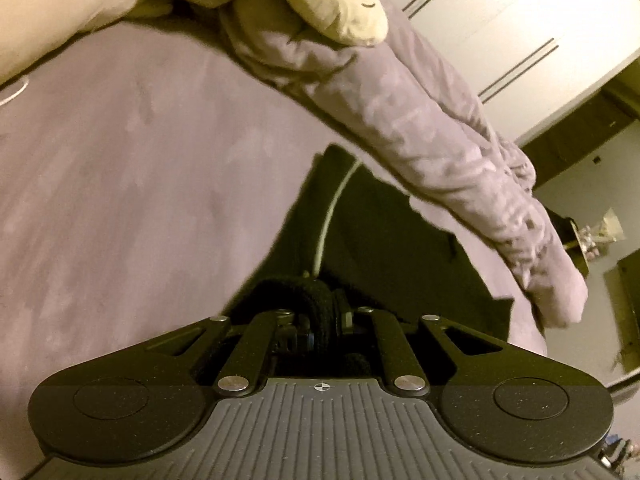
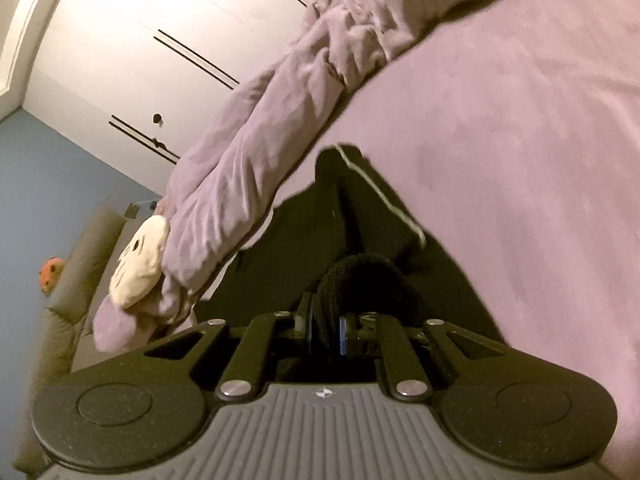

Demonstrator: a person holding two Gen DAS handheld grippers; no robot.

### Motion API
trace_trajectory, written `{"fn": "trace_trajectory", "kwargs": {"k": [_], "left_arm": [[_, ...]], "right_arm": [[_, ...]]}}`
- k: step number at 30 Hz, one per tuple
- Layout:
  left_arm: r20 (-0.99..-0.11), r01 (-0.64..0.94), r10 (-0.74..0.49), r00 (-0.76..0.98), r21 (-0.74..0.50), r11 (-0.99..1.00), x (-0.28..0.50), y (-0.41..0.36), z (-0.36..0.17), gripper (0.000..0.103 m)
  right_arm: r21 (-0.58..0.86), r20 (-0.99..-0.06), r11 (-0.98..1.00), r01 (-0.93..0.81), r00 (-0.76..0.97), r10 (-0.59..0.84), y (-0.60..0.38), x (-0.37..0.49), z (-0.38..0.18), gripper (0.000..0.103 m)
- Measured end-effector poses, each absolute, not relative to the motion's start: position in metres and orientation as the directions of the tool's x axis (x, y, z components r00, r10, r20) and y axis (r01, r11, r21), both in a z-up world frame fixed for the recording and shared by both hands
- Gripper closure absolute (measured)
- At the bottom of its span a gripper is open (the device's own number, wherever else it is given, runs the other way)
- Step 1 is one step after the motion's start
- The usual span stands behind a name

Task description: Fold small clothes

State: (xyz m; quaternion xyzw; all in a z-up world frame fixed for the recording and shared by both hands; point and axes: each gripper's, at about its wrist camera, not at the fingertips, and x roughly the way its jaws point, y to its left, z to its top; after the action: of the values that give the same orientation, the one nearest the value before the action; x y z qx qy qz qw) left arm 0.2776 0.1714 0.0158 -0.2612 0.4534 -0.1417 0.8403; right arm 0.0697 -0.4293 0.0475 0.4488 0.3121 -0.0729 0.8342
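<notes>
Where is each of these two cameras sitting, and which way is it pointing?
Left wrist: on the left gripper, looking along its fingers, shut on a black garment, over a purple bedspread; no hand shows.
Right wrist: on the right gripper, fingers shut on the same black garment; no hand shows.
Shared: garment, bedspread, rolled purple blanket, cream plush toy, white wardrobe.

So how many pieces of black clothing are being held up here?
1 that I can see: a black garment with a pale stripe, pinched by the left gripper and the right gripper above the purple bed cover. Others may be hidden.
</notes>
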Motion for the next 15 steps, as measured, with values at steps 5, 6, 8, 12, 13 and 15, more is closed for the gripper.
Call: {"fn": "trace_trajectory", "kwargs": {"k": [5, 6, 8, 12, 13, 15], "left_arm": [[-0.688, 0.001, -0.446, 0.573, -0.543, 0.840, 0.323, 0.154, 0.014, 0.093], [-0.690, 0.006, -0.440, 0.575, -0.535, 0.845, 0.332, 0.149, 0.014, 0.093], [-0.691, 0.018, -0.426, 0.584, -0.514, 0.858, 0.346, 0.142, 0.015, 0.093], [-0.687, 0.023, -0.423, 0.591, -0.510, 0.860, 0.370, 0.132, 0.017, 0.093], [-0.682, 0.026, -0.425, 0.596, -0.512, 0.859, 0.376, 0.131, 0.018, 0.093], [-0.677, 0.024, -0.422, 0.603, -0.513, 0.858, 0.386, 0.127, 0.019, 0.093]], "right_arm": [[0.650, -0.585, 0.643, 0.404, 0.806, 0.086, -0.435, 0.130, 0.052, 0.093], [0.643, -0.583, 0.652, 0.403, 0.809, 0.074, -0.436, 0.142, 0.051, 0.093], [0.627, -0.579, 0.666, 0.405, 0.813, 0.050, -0.438, 0.162, 0.051, 0.093], [0.633, -0.564, 0.653, 0.415, 0.825, 0.023, -0.448, 0.194, 0.046, 0.093], [0.631, -0.567, 0.650, 0.423, 0.824, 0.014, -0.450, 0.199, 0.043, 0.093], [0.632, -0.568, 0.643, 0.432, 0.823, 0.005, -0.454, 0.209, 0.039, 0.093]]}}
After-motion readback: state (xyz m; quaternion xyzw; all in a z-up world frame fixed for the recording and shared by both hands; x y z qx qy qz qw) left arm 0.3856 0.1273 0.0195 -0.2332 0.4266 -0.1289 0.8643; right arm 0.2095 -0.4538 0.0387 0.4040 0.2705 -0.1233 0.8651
